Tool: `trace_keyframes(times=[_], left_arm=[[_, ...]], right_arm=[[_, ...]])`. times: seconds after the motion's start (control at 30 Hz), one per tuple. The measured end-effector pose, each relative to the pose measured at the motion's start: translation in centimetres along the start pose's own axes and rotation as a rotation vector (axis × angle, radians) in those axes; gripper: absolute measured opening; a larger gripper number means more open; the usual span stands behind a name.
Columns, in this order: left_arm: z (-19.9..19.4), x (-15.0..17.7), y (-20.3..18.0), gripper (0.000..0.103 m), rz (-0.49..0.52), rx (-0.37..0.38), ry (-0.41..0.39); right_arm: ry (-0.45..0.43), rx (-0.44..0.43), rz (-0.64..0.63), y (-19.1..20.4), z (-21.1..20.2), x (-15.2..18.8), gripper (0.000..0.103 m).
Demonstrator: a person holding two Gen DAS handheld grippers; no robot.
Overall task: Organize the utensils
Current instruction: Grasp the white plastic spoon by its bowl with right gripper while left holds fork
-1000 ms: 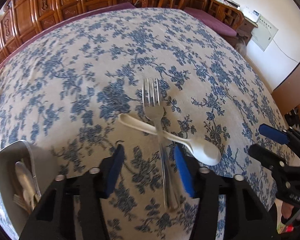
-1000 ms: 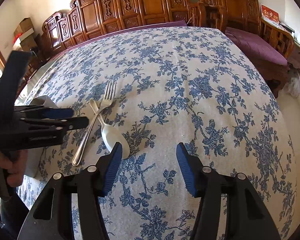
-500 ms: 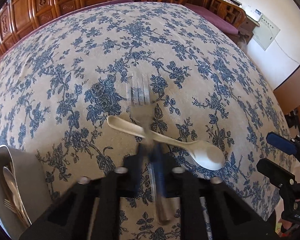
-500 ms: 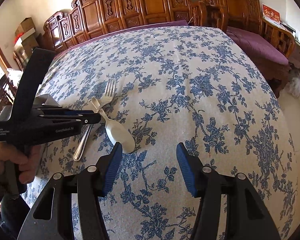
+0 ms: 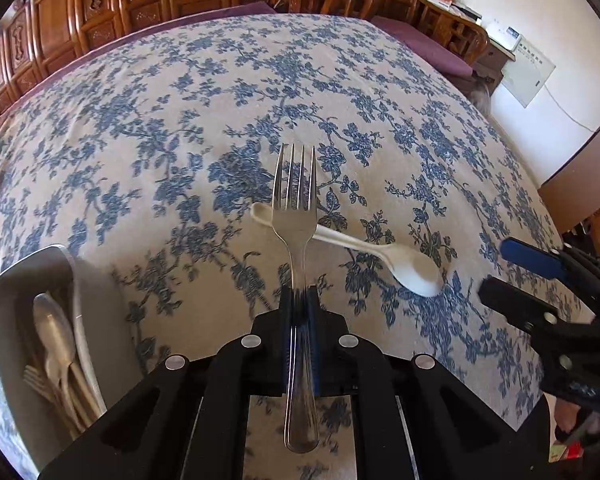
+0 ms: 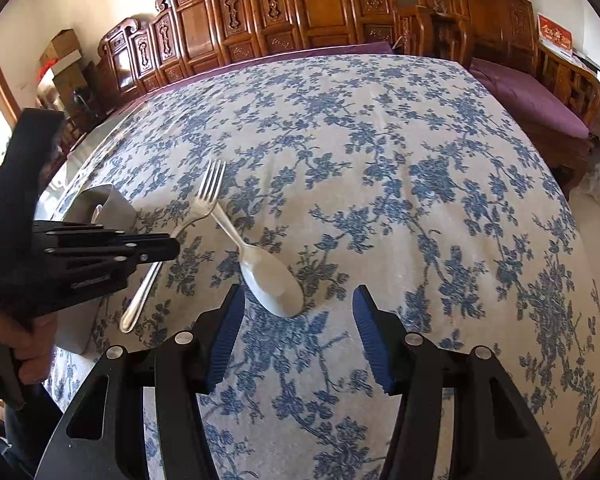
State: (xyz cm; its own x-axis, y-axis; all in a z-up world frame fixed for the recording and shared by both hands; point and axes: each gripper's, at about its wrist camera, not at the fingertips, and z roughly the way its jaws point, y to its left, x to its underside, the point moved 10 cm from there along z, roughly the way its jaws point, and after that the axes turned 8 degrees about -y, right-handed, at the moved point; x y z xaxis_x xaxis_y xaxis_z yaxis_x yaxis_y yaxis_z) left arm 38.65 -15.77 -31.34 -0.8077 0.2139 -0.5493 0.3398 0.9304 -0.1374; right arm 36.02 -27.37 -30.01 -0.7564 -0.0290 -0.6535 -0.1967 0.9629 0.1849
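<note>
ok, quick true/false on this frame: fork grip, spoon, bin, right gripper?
1. The left gripper is shut on the metal fork. True.
2. The white spoon is held by the right gripper. False: it lies on the tablecloth, and that gripper is open with nothing between its pads.
3. The grey bin has no utensils in it. False: spoons and a fork already sit in it.
4. The fork's tines point away from the left gripper. True.
5. The spoon's handle passes under the fork's head. True in the left wrist view.
</note>
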Motion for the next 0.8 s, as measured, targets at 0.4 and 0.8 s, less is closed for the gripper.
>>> trace_keyframes(times=[0.4, 0.8], left_arm=[[-5.1, -0.7, 1.3, 0.006, -0.004, -0.007, -0.076], [-8.5, -0.9, 2.3, 0.006, -0.011, -0.013, -0.124]], right_arm=[[0.072, -0.042, -0.117, 3.7, 4.8, -1.9, 0.058], [0.177, -0.013, -0.251, 5.1, 8.5, -2.1, 0.047]])
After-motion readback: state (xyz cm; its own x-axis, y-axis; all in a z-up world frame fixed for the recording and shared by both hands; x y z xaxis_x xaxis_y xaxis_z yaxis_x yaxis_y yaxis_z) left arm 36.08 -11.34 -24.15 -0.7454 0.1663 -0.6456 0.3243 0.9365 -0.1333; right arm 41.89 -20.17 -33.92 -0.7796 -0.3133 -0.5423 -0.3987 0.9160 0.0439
